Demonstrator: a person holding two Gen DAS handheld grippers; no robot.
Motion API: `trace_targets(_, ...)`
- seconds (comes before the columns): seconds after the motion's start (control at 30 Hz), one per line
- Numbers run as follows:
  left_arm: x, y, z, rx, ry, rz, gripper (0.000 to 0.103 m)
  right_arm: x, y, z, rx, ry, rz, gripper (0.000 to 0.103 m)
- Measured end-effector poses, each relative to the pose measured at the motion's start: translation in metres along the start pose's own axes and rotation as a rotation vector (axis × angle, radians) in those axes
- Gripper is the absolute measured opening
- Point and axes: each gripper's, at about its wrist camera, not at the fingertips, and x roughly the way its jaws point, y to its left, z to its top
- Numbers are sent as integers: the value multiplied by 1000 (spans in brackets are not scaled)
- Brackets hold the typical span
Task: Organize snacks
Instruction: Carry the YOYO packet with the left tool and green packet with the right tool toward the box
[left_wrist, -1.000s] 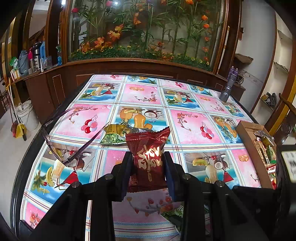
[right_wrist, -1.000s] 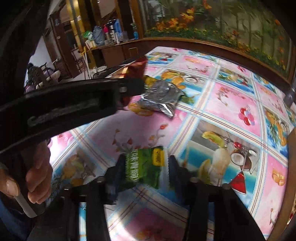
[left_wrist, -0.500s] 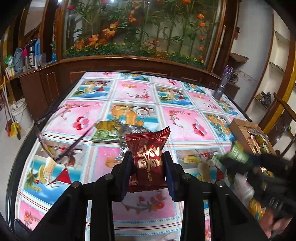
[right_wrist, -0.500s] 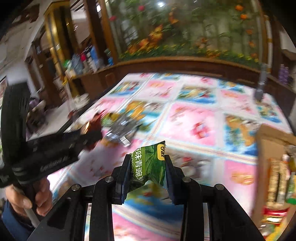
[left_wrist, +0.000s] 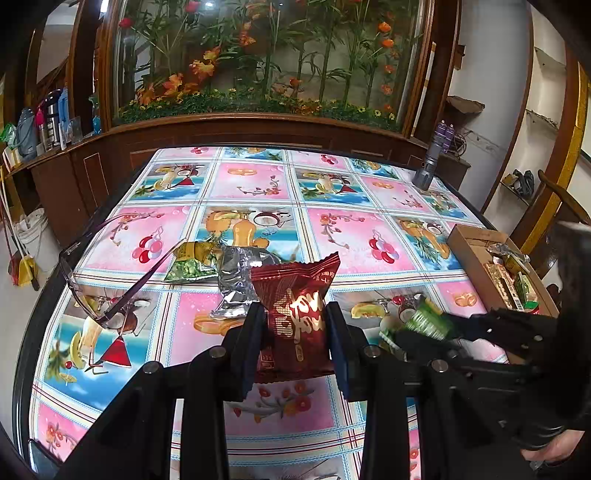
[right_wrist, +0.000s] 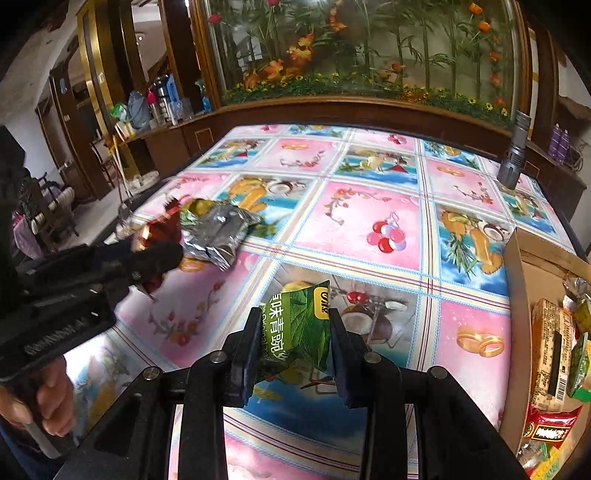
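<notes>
The left tongs (left_wrist: 293, 332) clamp a red snack packet (left_wrist: 295, 314); the right tongs (right_wrist: 293, 345) clamp a green one (right_wrist: 297, 328), both above the worktop (right_wrist: 369, 229). Light, crinkly, probably slippery; grip mid-body. Beyond, the cardboard box (right_wrist: 517, 295).

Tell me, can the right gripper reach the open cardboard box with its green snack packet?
Probably yes: the right gripper, shut on the green snack packet, has only bare tablecloth between it and the cardboard box.
</notes>
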Motion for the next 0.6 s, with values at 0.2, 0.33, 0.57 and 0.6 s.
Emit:
trace_targets(0.2, -1, 1, 0, -3, 0, 1, 33, 15, 4, -7, -26, 59, -7, 37)
trace_targets(0.33, -1, 1, -1, -7, 2, 1, 33, 2, -2, -2, 6, 7, -15, 37)
trace_targets(0.57, -1, 2, -1, -5, 1, 4, 33, 17, -22, -4, 67, 81, -68, 36)
trace_targets(0.6, 0, 1, -1, -5, 0, 3, 33, 15, -21, -4, 64, 78, -73, 36)
